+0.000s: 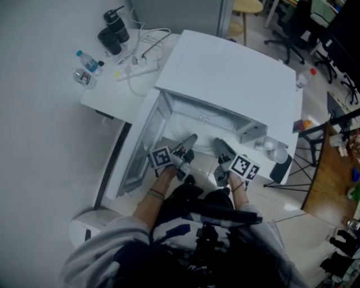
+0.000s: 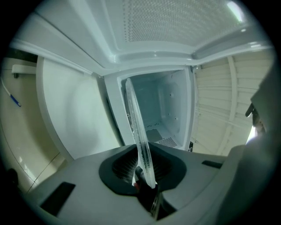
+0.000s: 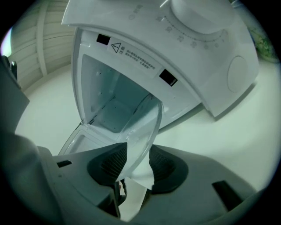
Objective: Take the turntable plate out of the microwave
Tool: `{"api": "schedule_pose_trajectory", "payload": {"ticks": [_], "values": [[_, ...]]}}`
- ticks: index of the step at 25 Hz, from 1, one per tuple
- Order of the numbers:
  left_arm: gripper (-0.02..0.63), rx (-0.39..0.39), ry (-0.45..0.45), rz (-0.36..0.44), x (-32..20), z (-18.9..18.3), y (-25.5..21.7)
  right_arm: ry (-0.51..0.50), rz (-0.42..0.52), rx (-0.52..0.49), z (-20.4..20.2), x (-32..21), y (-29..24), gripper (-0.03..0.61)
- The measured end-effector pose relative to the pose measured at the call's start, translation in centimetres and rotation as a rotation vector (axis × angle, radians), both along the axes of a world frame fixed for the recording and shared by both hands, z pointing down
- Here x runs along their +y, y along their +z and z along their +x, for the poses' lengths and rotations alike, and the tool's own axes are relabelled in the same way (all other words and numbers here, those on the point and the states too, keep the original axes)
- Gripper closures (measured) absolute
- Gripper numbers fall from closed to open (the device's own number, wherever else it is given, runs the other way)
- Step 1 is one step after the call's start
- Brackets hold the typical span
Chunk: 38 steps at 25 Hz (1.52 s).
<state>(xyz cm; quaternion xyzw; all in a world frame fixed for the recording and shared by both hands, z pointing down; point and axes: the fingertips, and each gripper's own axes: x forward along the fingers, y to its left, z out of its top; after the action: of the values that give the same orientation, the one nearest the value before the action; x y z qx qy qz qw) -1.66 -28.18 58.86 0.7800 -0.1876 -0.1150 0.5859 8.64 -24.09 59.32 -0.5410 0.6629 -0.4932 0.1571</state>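
Note:
The white microwave stands with its door swung open to the left. Both grippers reach into its mouth. My left gripper is shut on the clear glass turntable plate, which stands on edge between the pads in the left gripper view. In the right gripper view the plate passes tilted between the jaws of my right gripper. Those jaws stand wide: the glass lies by the left pad with a gap to the right pad. The microwave cavity shows behind the plate.
On the white table left of the microwave lie a power strip with cables, dark flasks and a small water bottle. Office chairs and a stool stand behind. A wooden floor shows at the right.

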Motion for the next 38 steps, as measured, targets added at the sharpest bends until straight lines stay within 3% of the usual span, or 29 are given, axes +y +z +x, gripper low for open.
{"api": "schedule_pose_trajectory", "payload": {"ticks": [2,4,8,11,12,13,16,21,25,28,35,38], "values": [[0.574,0.108,0.013,0.009,0.4,0.5,-1.6,0.008,0.013,-0.024,0.2,-0.6,0.1,0.416],[0.571,0.073,0.015,-0.001,0.9,-0.2,-1.0,0.029,0.017,-0.057,0.8,-1.1,0.5,0.416],[0.566,0.185,0.025,-0.05,2.0,0.1,-2.2,0.014,0.044,-0.12,0.7,-2.2,0.5,0.416],[0.566,0.159,0.031,-0.024,1.9,-0.2,-1.9,-0.007,0.051,-0.108,-0.2,-3.0,0.2,0.426],[0.566,0.154,0.027,-0.019,1.8,-0.3,-1.8,-0.011,0.046,-0.085,-0.2,-3.2,0.3,0.495],[0.566,0.153,0.023,-0.016,1.7,-0.3,-1.8,-0.012,0.046,-0.083,-0.3,-3.3,0.3,0.489],[0.566,0.158,0.001,-0.009,1.3,-0.5,-1.6,-0.004,0.048,-0.165,-0.5,-3.1,0.2,0.523],[0.545,0.176,-0.102,-0.009,-1.0,-0.8,-1.3,-0.014,0.04,-0.096,-0.3,-2.4,0.9,0.526],[0.541,0.23,-0.185,-0.043,-3.4,-1.0,-0.8,-0.013,0.033,-0.14,-1.2,-2.0,0.8,0.525],[0.552,0.233,-0.16,-0.048,-3.6,-0.3,-1.0,-0.014,0.038,-0.112,-0.9,-1.8,0.6,0.523],[0.561,0.163,-0.099,-0.007,-3.0,0.3,-1.7,-0.003,0.033,-0.062,-0.5,-1.0,0.0,0.508],[0.561,0.187,-0.106,-0.026,-2.6,0.2,-2.1,-0.017,0.054,-0.059,-1.0,-0.9,-0.5,0.5]]}}
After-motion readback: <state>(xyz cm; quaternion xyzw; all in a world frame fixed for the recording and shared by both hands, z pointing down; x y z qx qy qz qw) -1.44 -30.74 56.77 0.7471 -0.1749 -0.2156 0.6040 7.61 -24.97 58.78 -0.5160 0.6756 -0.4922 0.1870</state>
